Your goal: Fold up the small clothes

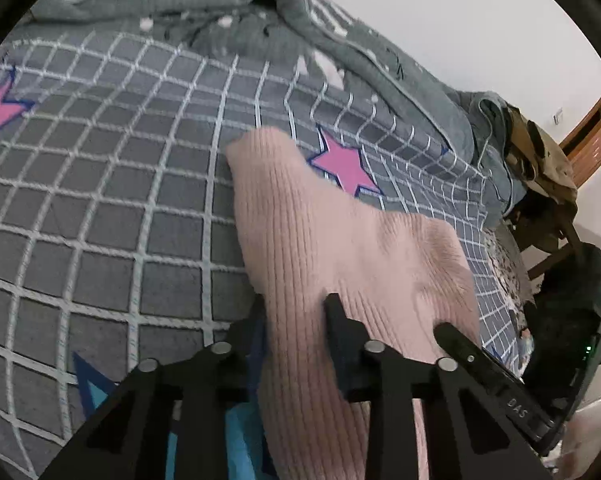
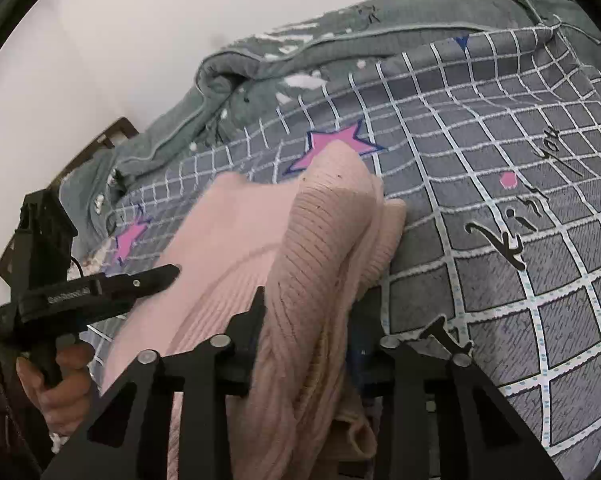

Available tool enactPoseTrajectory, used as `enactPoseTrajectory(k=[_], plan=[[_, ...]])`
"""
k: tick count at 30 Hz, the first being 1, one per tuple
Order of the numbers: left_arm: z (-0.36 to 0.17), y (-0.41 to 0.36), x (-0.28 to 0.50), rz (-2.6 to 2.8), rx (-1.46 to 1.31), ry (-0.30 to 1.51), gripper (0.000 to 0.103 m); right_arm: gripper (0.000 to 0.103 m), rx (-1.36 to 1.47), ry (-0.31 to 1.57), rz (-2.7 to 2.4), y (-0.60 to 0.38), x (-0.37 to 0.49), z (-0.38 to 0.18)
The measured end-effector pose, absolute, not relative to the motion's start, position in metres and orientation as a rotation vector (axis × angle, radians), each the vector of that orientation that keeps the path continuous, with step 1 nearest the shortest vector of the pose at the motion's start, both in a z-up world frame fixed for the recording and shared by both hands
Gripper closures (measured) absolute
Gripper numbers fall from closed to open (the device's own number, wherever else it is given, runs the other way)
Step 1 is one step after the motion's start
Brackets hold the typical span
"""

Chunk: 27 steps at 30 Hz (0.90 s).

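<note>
Item: pink sweater [image 1: 340, 240], centre frame; soft, light, floppy. My left gripper [image 1: 296, 304] and right gripper [image 2: 312, 300] each pinch its edge.

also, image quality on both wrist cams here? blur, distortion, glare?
Left wrist: heavy fisheye bowing of the grid bedsheet, black vignette at the corners, pink knit garment slightly soft, light even, no glare. Right wrist: same bowing, the other gripper blurred at left, white wall bright but not blown out.
</note>
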<state>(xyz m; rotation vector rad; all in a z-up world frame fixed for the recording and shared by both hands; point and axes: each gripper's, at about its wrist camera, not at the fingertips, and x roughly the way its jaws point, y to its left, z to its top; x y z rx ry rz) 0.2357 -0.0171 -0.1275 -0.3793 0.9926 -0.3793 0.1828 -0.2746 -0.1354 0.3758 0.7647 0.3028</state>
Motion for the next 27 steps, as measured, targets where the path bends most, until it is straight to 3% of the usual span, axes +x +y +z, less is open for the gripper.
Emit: enactPoseTrajectory(k=[2,16,27], plan=[[-0.119,-0.015,0.234,-0.345,-0.345,0.951,0.093,0.074,0.389,0.75,0.307,-0.274,0.183,-0.13],[-0.115,0.01,0.24,-0.347,-0.38,0.936,0.094,0.078,0.431,0.617,0.366,-0.248,0.187,-0.085],[-0.091,0.077,0.249,-0.239,-0.408,0.861,0.094,0.078,0.415,0.554,0.502,-0.188,0.215,-0.054]])
